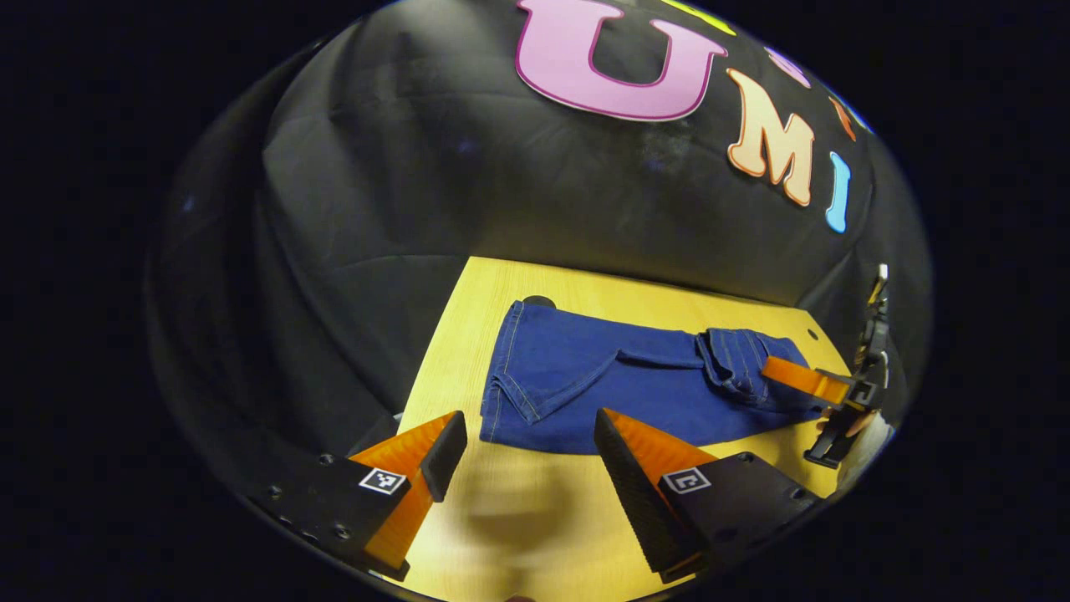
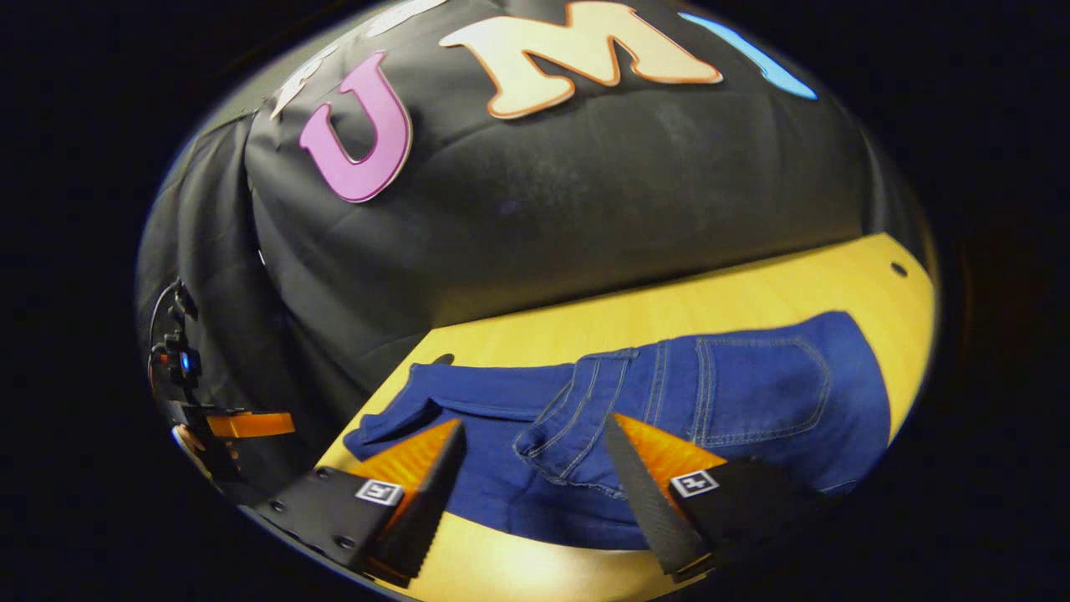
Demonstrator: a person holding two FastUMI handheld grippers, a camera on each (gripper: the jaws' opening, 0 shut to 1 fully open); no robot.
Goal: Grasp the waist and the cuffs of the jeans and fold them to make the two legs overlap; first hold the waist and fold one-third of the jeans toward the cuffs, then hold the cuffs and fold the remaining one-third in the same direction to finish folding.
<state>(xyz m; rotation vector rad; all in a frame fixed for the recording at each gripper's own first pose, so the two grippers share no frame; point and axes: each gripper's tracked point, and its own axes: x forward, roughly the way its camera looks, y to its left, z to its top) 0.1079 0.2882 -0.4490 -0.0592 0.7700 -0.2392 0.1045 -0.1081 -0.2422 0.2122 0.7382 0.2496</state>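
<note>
Dark blue denim jeans [image 1: 619,385] lie flat on a pale yellow wooden table [image 1: 468,326], already doubled lengthwise so one leg covers the other, with the cuffs [image 1: 510,368] toward the table's left end and the waist [image 1: 744,364] toward its right end, as seen in the left gripper view. Bare wood runs as a narrow strip along the far edge beside the black cloth wall [image 1: 468,176], and as a broader open band along the near edge, where the left gripper [image 1: 528,451] hovers. Its orange-and-black fingers are spread wide with nothing between them, poised over bare wood just short of the cuff end, not touching the fabric. A small dark hole [image 1: 539,301] marks the tabletop just behind the cuffs, and another [image 1: 812,334] sits near the far right corner. In the right gripper view, the right gripper [image 2: 535,460] hangs above the waist, fingers [image 2: 644,493] equally wide apart and gripping nothing; the waistband and belt loops [image 2: 577,418] lie beneath the gap, with the back pocket [image 2: 761,393] farther right. Whether its fingertips touch the denim cannot be told. The left gripper view shows this gripper's orange finger over the waist, with a hand [image 1: 844,426] behind it.
</note>
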